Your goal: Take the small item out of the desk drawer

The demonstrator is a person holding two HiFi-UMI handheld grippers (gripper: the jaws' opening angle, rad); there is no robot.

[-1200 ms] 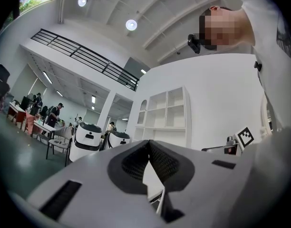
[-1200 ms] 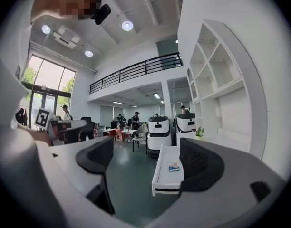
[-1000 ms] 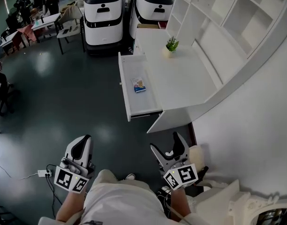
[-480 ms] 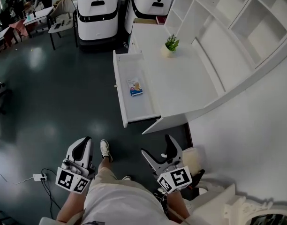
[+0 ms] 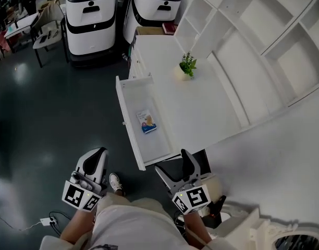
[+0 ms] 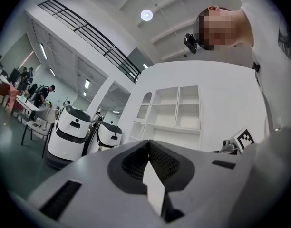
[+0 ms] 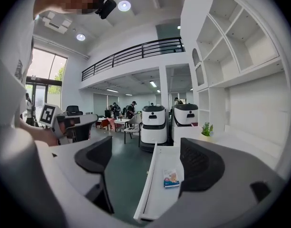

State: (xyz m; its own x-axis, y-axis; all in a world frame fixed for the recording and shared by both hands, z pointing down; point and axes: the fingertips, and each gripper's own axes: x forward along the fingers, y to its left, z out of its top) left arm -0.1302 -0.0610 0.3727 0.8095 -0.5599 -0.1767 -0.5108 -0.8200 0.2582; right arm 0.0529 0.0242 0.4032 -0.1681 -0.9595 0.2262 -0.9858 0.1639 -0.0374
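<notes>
Small flat packet (image 5: 146, 122) lies mid-floor of the open desk drawer (image 5: 155, 148). Your right gripper (image 5: 172, 163), short of the drawer, gapes wide and empty; left gripper (image 5: 93, 160) is pressed closed on nothing. Skim that packet and it likely slides away.

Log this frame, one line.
phase: pre-grasp | drawer: open | packet: in drawer, untouched | left gripper: shut, empty | right gripper: open, empty, short of drawer

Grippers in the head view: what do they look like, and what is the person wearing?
Both the left gripper and right gripper have light grey bodies with black pads inside the jaws, and each carries a white cube with black square markers. The person wears a pale top and a white shoe.
</notes>
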